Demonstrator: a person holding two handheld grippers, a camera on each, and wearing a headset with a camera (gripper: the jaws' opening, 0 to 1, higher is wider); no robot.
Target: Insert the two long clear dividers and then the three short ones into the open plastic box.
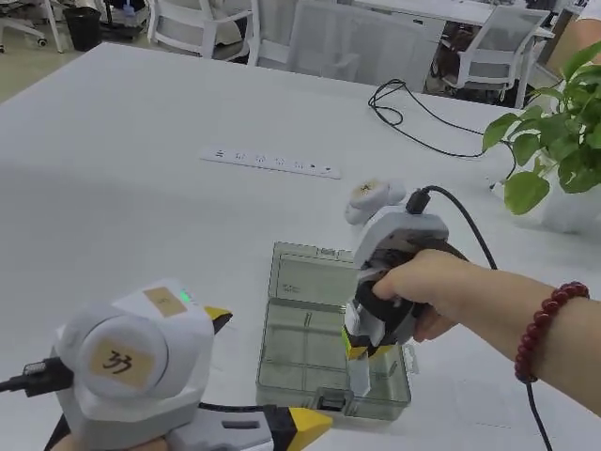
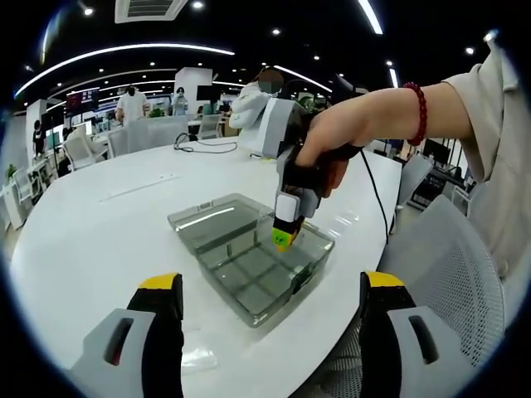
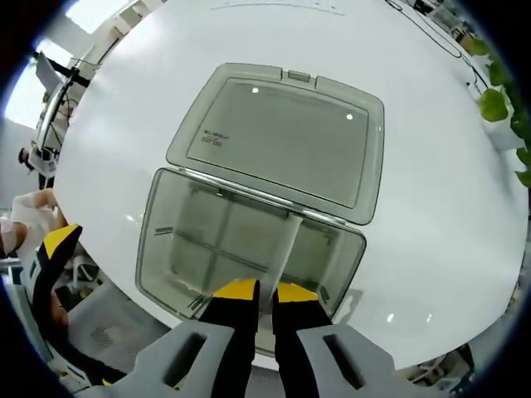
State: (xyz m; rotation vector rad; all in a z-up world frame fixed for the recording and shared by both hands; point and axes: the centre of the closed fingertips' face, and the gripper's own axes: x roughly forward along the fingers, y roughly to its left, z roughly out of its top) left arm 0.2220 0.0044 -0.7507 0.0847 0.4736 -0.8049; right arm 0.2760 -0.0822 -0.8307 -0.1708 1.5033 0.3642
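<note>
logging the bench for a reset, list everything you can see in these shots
table: one, white, under everything
box: one, clear grey, open with lid flat, near table edge
seated dividers: at least two, clear, crossing inside box
held divider: one, clear, standing in box
power strip: one, white, mid table
cable: one, black, far right of table
plant: one, green, right edge
small gadget: one, white, behind box
chairs: several, white, beyond table
bracelet: one, red beads, right wrist
right gripper: one, white with yellow tips, jaws shut on held divider, over box
left gripper: one, same colours, jaws open, near table edge
</note>
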